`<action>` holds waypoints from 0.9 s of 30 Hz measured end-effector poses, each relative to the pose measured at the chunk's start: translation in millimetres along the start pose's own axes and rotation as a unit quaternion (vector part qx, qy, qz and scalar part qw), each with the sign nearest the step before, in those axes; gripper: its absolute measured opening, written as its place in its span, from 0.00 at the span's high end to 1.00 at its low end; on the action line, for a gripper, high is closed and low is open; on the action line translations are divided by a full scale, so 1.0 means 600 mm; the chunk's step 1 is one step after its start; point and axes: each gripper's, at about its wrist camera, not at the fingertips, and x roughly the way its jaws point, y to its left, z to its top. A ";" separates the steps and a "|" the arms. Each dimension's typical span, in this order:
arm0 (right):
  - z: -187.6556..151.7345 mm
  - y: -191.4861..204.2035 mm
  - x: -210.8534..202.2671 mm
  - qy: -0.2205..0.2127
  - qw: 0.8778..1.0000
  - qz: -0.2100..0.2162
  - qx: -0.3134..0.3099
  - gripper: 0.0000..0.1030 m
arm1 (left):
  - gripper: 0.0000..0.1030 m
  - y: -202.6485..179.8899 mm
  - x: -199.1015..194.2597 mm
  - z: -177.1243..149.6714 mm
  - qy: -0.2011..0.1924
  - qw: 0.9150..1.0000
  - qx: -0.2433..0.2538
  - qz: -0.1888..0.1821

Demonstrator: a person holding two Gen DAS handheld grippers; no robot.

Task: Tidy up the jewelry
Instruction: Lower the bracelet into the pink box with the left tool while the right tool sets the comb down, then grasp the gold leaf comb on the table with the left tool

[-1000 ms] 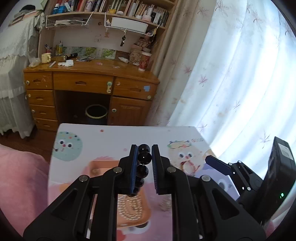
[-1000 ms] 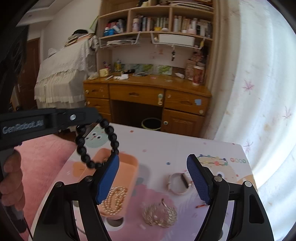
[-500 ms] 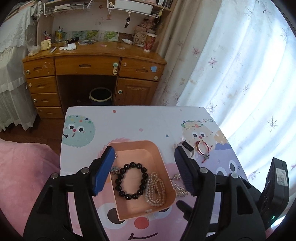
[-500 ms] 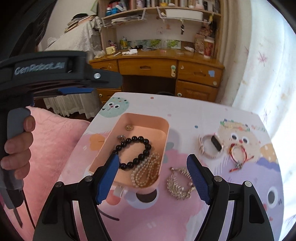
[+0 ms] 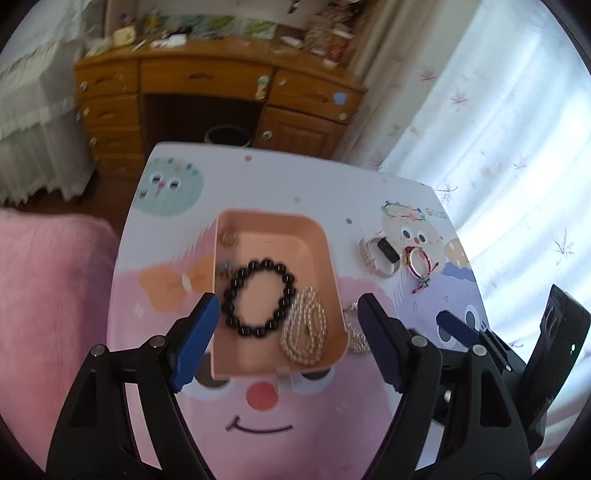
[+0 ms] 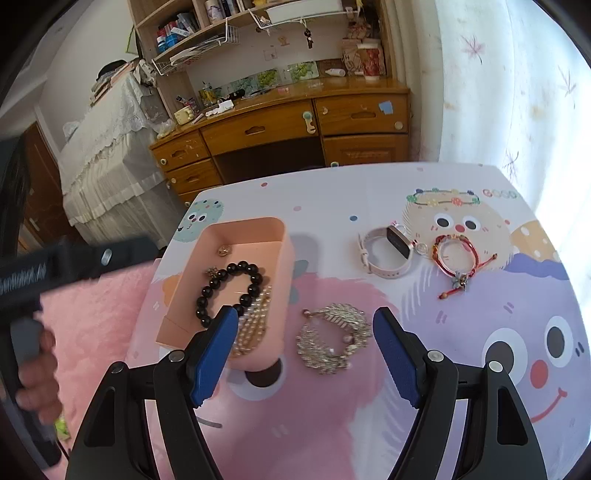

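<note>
Both the left tongs (image 5: 286, 328) and right tongs (image 6: 303, 343) are wide and empty, so lower the right ones straight over the silver bracelet (image 6: 334, 339) beside the pink tray (image 6: 288, 258), then squeeze gently.

A home bedroom is shown. A wooden desk (image 6: 295, 125) with cluttered shelves (image 6: 236, 22), a lace-covered bed (image 6: 107, 147) and floral curtains (image 6: 509, 81) are seen behind the cartoon-printed table (image 6: 369, 192).

Table cover (image 6: 369, 192): printed word "GOOD" in coloured letters, far right corner, beside flower garland on cartoon face.
Left gripper (image 6: 22, 275) body: raised lettering, blurred, reads roughly "GenRobot.AI".
Book spines on shelf (image 6: 207, 22): illegible.
</note>
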 end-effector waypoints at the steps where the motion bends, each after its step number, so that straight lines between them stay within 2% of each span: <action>1: 0.003 -0.013 0.000 0.005 1.000 0.002 -0.003 0.25 | 0.26 -0.001 0.003 -0.009 0.007 1.000 -0.011 0.008; 4: 0.013 -0.054 -0.005 0.013 1.000 0.013 -0.024 0.25 | 0.26 -0.014 0.015 -0.037 0.033 0.998 -0.051 0.035; 7: 0.020 -0.094 -0.003 0.024 0.998 0.025 -0.046 0.25 | 0.26 -0.035 0.020 -0.073 0.038 0.992 -0.107 0.052; 11: 0.023 -0.149 0.008 0.035 0.996 0.033 -0.071 0.26 | 0.25 -0.064 0.032 -0.118 0.026 0.984 -0.161 0.064; 13: 0.023 -0.174 0.016 0.041 0.996 0.032 -0.071 0.26 | 0.25 -0.083 0.041 -0.143 0.002 0.980 -0.178 0.086; 16: 0.022 -0.214 0.033 0.050 0.996 0.029 -0.063 0.34 | 0.24 -0.119 0.069 -0.167 -0.011 0.976 -0.178 0.126; 18: 0.021 -0.240 0.050 0.061 0.996 0.028 -0.060 0.37 | 0.24 -0.143 0.089 -0.173 -0.013 0.976 -0.171 0.131; 20: 0.017 -0.255 0.068 0.066 0.996 0.023 -0.062 0.45 | 0.24 -0.167 0.108 -0.177 -0.015 0.976 -0.165 0.139; 27: 0.017 -0.286 0.121 0.067 0.993 -0.004 -0.100 0.54 | 0.24 -0.235 0.177 -0.166 -0.028 0.974 -0.125 0.187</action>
